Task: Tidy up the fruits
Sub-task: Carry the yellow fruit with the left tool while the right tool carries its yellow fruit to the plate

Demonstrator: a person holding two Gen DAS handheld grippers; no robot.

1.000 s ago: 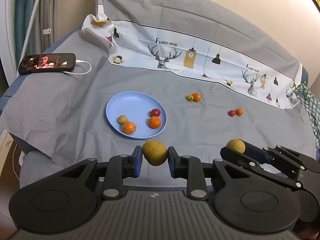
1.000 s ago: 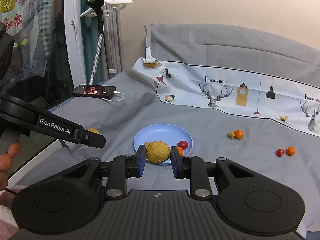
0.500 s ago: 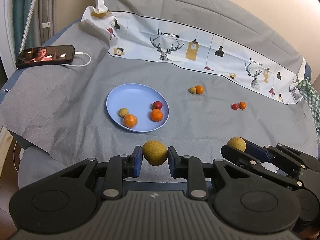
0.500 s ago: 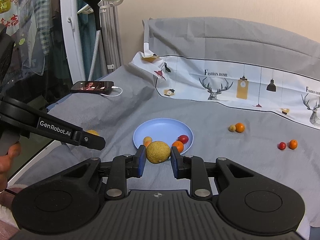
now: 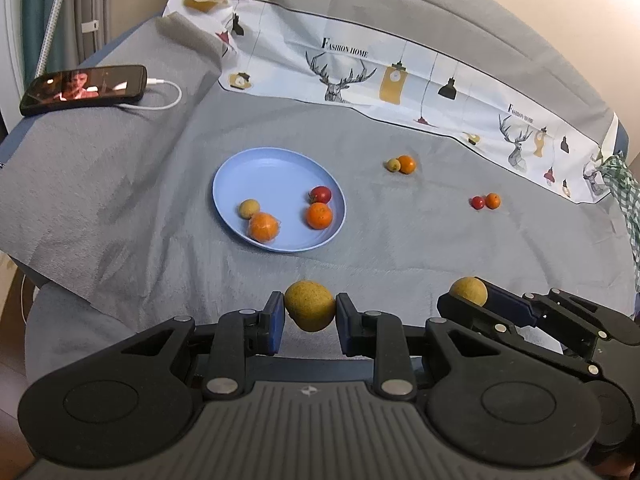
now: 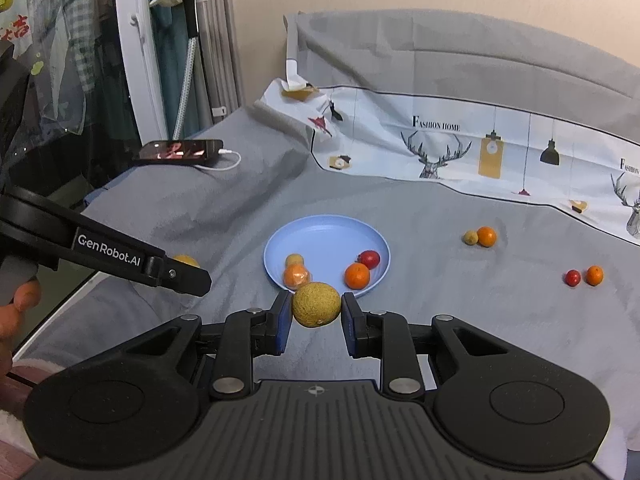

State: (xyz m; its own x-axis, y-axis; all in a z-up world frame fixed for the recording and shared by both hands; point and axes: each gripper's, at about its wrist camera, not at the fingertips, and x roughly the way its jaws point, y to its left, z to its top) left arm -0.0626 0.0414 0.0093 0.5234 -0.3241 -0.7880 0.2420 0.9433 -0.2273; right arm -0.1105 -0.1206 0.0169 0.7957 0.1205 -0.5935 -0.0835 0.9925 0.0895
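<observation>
Left gripper [image 5: 310,312] and right gripper [image 6: 316,305] each clamp a yellow fruit [image 5: 310,307]. The blue plate [image 5: 228,184] lies ahead, below both; the right gripper looks nearer.

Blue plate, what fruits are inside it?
The blue plate holds two oranges, a red fruit and a small yellowish fruit. From the left wrist view nothing covers them.
</observation>
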